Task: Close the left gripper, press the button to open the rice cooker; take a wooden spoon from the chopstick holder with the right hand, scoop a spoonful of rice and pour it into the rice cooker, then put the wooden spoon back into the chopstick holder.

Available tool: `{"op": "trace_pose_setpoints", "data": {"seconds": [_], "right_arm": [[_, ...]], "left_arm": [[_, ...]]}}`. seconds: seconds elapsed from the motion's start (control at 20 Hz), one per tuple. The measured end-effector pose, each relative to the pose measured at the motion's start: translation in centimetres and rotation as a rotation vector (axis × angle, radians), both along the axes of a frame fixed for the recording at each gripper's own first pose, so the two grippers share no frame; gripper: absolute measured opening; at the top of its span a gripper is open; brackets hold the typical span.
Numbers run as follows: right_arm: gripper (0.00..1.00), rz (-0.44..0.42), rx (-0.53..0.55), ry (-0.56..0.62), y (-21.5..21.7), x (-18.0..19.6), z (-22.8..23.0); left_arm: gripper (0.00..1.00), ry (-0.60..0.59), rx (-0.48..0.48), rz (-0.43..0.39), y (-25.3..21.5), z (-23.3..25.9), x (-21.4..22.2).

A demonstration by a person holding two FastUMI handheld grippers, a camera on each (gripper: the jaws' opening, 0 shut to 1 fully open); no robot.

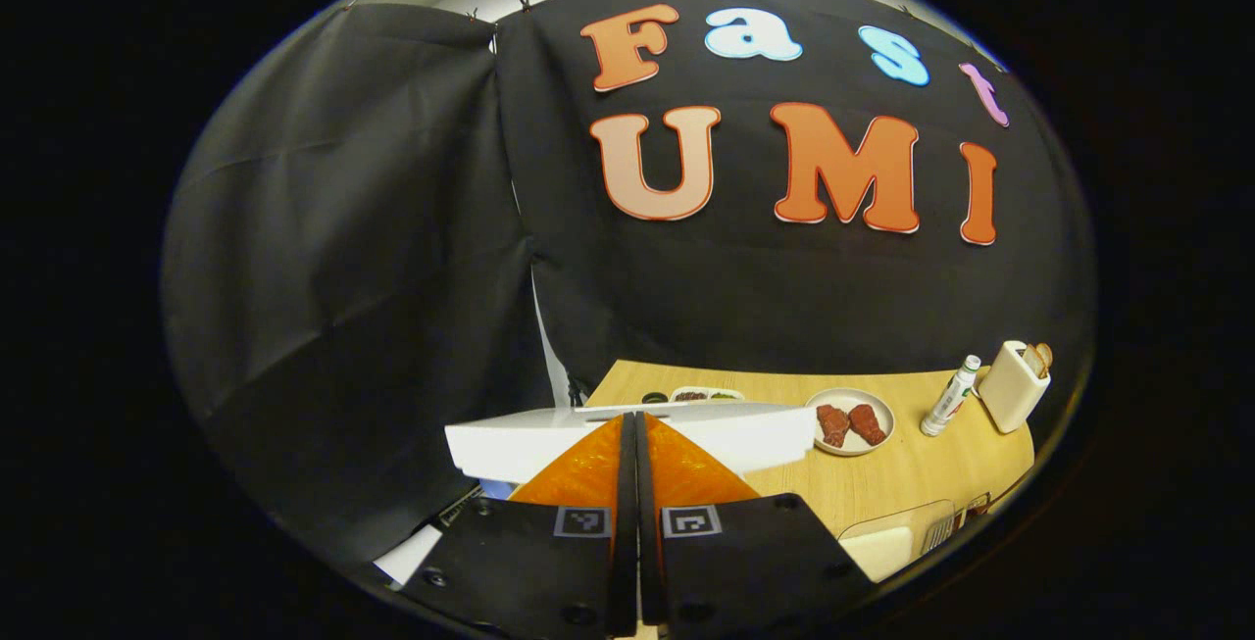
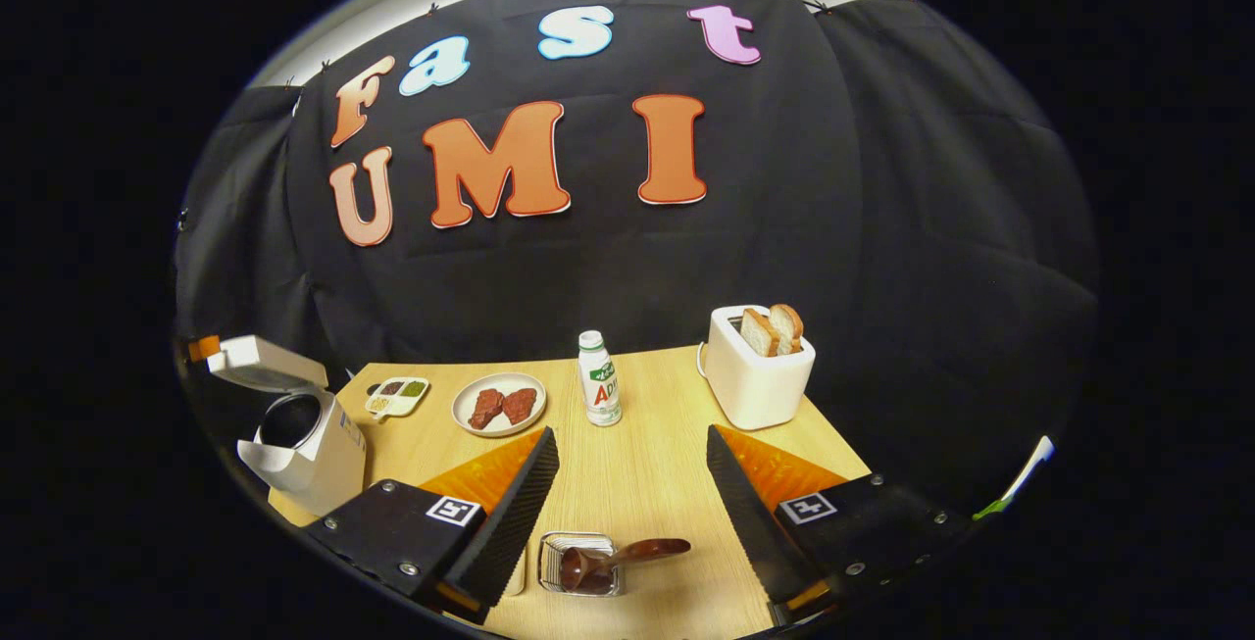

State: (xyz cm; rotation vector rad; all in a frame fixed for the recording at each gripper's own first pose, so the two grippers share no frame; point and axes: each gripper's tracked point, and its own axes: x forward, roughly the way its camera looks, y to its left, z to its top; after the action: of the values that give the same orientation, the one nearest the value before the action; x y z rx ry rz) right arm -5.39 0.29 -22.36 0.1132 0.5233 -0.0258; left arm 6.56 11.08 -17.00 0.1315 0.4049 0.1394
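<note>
We see the rice cooker (image 2: 299,444) lid already up at the table's left, our left gripper (image 1: 630,444) pressed narrow. Our right gripper (image 2: 632,473) gapes wide above the wooden spoon (image 2: 613,560) in the chopstick holder (image 2: 580,564); scooping remains.

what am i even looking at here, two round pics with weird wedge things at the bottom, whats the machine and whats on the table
There is no robot arm: a person holds a two-finger gripper in each hand, and a fisheye camera rides on each one, looking forward along its fingers. Those wedges are the fingers.

In the left gripper view, the left gripper is shut, holding nothing, just in front of the raised white lid.

In the right gripper view, the right gripper is open and empty above a wooden table. On the table stand a rice cooker with its lid up, a small dish of seasonings, a plate of meat, a bottle and a toaster with bread. Near the front edge, a wooden spoon rests in a wire holder.
</note>
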Motion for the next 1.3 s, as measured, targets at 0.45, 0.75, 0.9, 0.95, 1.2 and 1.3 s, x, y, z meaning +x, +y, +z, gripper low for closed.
{"op": "trace_pose_setpoints", "data": {"seconds": [0.45, 0.75, 0.9, 0.95, 1.2, 1.3], "right_arm": [[0.95, 0.044, 0.002, 0.137, 0.7, -2.4, -6.5], [0.95, -0.007, 0.107, 0.229, 0.0, -4.3, -10.6], [0.95, -0.027, 0.21, 0.251, 0.7, -4.5, -11.6], [0.95, -0.028, 0.243, 0.256, 1.0, -4.7, -11.9], [0.7, -0.043, 0.396, 0.195, 1.9, -3.8, -12.2], [0.53, -0.057, 0.426, 0.195, 2.1, -3.6, -13.1]], "left_arm": [[0.06, -0.152, -0.054, -0.017, -4.3, 3.1, -2.4], [0.1, -0.174, -0.067, -0.025, -7.0, 3.1, -3.6], [0.23, -0.173, -0.081, -0.018, -8.4, 3.0, -4.0], [0.26, -0.173, -0.077, -0.014, -8.7, 2.9, -4.0], [0.32, -0.164, -0.073, -0.006, -10.9, 2.4, -4.8], [0.45, -0.147, -0.069, -0.011, -11.6, 2.2, -5.4]]}}
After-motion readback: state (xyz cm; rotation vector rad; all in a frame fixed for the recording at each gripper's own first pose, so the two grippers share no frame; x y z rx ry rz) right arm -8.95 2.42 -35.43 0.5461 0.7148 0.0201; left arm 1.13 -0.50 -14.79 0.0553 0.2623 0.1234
